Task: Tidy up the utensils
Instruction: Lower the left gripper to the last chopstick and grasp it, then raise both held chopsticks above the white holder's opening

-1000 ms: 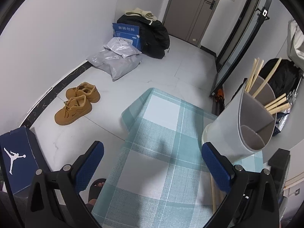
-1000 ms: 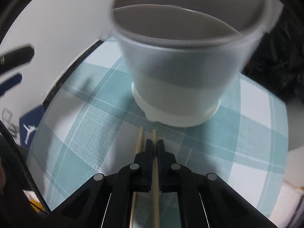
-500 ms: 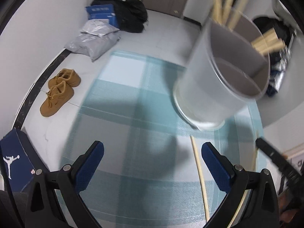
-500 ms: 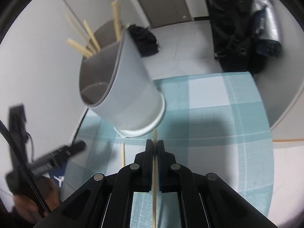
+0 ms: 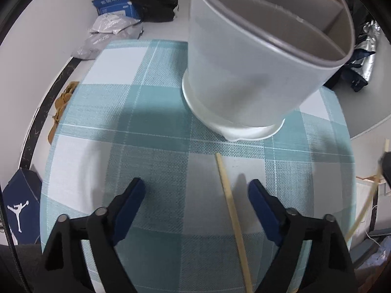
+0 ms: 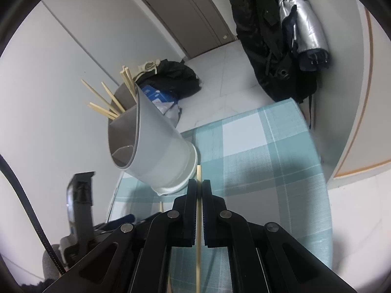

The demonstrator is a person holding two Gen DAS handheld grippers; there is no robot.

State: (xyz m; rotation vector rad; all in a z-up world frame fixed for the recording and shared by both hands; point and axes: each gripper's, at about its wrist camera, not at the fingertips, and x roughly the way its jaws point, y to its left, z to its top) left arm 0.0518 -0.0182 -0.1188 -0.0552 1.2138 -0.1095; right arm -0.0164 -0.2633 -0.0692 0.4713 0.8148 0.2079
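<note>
bamboo chopstick pinched in right tool for the holder at ten o'clock; left tool, jaws spread but just closing, straddles another chopstick on the counter.

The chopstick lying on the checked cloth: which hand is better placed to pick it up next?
Left. The left gripper is open, its jaws just closing, with the chopstick on the cloth between them. The right gripper already holds another chopstick.

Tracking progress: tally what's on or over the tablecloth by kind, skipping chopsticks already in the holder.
Holder: 1
Loose chopstick on the cloth: 1
Held chopstick, in the right gripper: 1
Total: 3
</note>
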